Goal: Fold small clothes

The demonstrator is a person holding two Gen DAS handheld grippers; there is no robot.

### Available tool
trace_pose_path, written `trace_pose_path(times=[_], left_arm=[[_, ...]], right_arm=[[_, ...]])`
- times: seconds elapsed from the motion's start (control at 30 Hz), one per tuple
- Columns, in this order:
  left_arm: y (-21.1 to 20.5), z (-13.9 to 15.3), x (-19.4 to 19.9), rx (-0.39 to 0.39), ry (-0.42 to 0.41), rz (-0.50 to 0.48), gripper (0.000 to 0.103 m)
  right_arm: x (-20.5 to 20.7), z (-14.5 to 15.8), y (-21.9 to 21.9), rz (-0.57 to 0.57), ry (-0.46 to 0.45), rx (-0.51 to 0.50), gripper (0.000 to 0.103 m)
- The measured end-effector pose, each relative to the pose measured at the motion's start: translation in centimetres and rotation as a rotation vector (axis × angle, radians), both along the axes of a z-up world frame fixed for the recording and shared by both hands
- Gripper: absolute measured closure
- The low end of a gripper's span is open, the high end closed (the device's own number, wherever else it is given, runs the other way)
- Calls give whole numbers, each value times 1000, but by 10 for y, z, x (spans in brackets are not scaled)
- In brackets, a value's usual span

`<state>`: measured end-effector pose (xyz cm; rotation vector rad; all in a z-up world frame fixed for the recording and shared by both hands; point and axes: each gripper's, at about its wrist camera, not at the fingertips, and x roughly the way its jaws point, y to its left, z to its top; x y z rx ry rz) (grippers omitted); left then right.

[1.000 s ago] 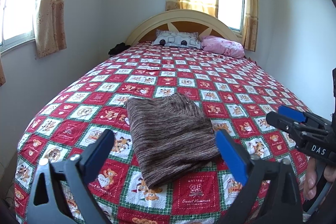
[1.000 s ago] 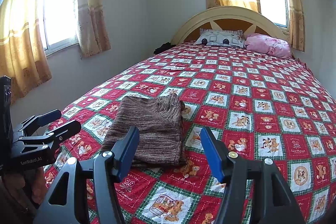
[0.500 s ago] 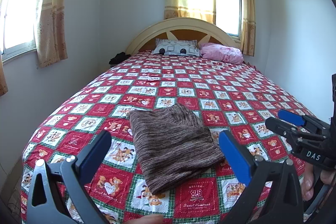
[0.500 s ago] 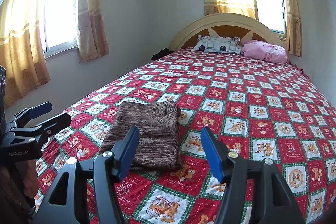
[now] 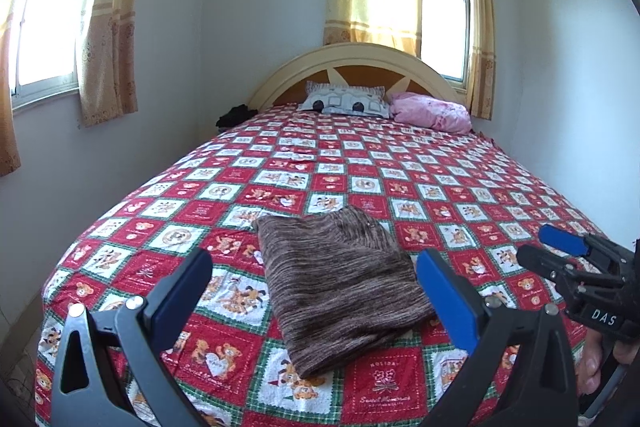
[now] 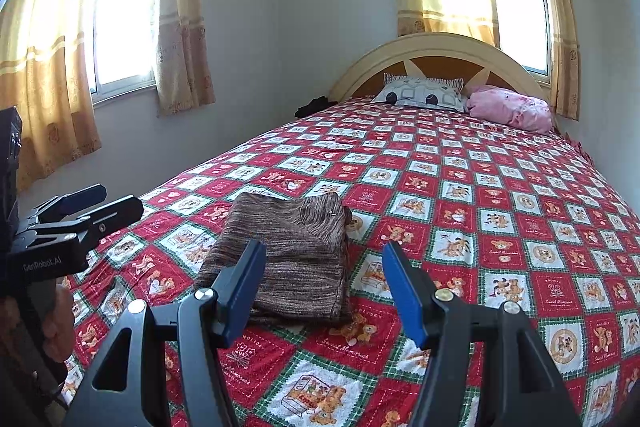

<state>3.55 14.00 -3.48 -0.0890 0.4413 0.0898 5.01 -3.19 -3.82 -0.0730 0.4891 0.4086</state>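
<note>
A brown striped knit garment (image 5: 340, 279) lies folded into a neat rectangle on the red patchwork bedspread (image 5: 440, 171) near the foot of the bed. It also shows in the right wrist view as the garment (image 6: 288, 255). My left gripper (image 5: 314, 275) hovers above and short of it, open, with nothing between its blue pads. My right gripper (image 6: 324, 271) hangs to the right of the garment, also open and empty. Each gripper appears in the other's view: the right gripper (image 5: 560, 255) at the right edge, the left gripper (image 6: 92, 203) at the left edge.
A patterned pillow (image 5: 346, 101) and a pink pillow (image 5: 430, 111) rest against the arched headboard (image 5: 356, 61). A dark bundle (image 5: 236, 115) sits at the bed's far left corner. Walls and curtained windows close in on the left and behind. A person's hand (image 6: 60, 319) holds the left gripper.
Both views have tilted up slightly, so the garment sits lower in the picture. The garment itself has not moved and both grippers stay open.
</note>
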Motion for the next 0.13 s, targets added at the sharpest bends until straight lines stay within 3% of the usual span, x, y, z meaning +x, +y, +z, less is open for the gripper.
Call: trace_pose_path(times=[0.13], left_arm=[[1, -1, 3, 5, -2, 10, 0]], right_arm=[[1, -2, 0, -2, 9, 2, 41]])
